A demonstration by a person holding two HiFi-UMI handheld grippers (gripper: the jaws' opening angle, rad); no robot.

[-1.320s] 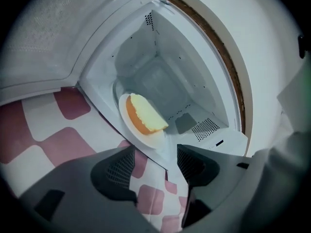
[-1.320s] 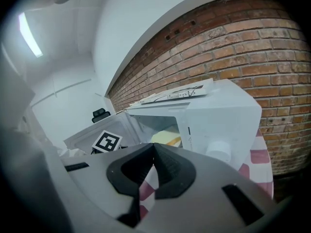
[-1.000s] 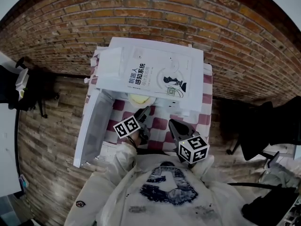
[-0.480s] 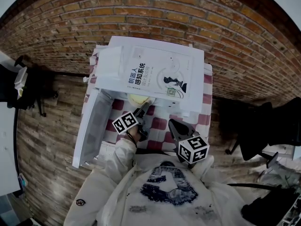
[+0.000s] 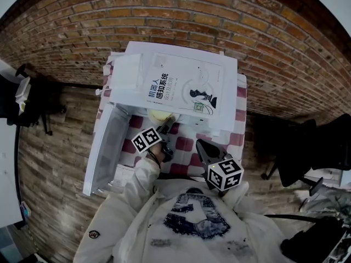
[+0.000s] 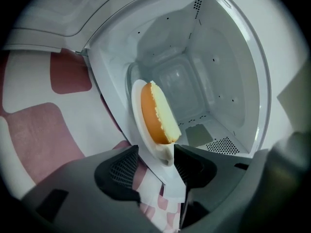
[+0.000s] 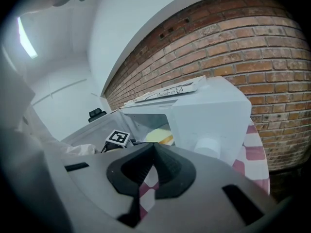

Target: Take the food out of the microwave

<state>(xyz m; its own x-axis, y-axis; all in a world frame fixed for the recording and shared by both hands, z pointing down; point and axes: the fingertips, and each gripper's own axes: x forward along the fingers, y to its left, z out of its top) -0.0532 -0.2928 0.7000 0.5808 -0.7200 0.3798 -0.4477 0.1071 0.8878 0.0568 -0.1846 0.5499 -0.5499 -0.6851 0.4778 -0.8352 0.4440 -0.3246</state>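
The white microwave [image 5: 227,100] stands on a red-and-white checked table [image 5: 186,144] with its door [image 5: 107,147] swung open to the left. Inside is a white plate [image 6: 137,125] with a piece of orange-and-yellow cake [image 6: 156,114], also glimpsed as the cake [image 5: 160,114] in the head view. My left gripper [image 6: 156,152] reaches into the opening, and its jaws are closing around the plate's near rim, with a small gap still showing on one side. In the head view the left gripper [image 5: 166,127] is at the cavity mouth. My right gripper [image 5: 204,148] hangs back over the cloth, shut and empty.
A white printed booklet [image 5: 184,89] lies on the microwave's top. The open door juts out past the table's left edge. Black chairs [image 5: 307,152] stand at the right and dark gear [image 5: 33,103] at the left. Brick surfaces surround the table.
My left gripper has edged toward the microwave opening and rolled a little. The right gripper has kept still.
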